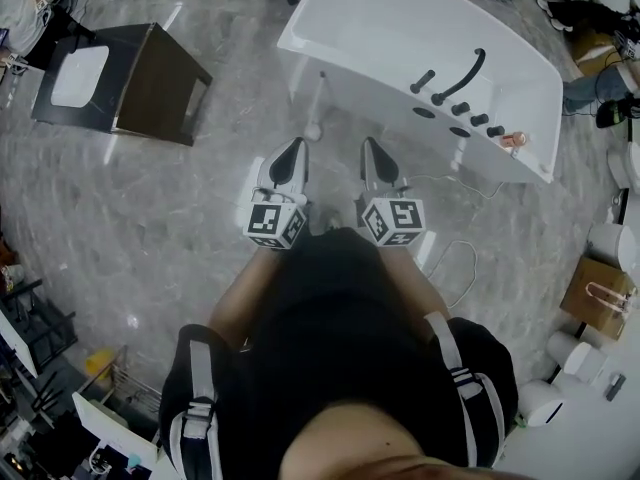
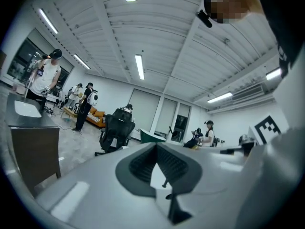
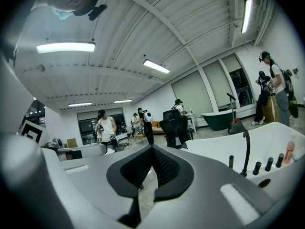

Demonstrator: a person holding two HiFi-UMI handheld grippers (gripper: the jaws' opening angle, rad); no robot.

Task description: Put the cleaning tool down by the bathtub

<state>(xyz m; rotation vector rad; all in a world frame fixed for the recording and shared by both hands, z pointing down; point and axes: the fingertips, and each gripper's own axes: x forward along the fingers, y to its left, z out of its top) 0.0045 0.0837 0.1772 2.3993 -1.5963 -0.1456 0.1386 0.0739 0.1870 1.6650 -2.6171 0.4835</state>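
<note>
White bathtub [image 1: 380, 18], upright, with a black spout [image 1: 465, 73] and knobs [image 1: 478, 120] on its near rim; I see it just ahead of both pairs of jaws, running off to their right. Slim white rod [image 1: 319, 98] with a rounded foot, against the tub's near wall; I cannot tell whether it is the cleaning tool.

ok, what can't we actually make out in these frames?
- thin white long-handled cleaning tool: head view only, tiny; whether it leans on the white bathtub or lies flat, can't tell.
- small pink bottle on the tub rim: too small to identify in any view.
- grey marble floor underfoot: hidden in the head view by the person's black-clothed body.
</note>
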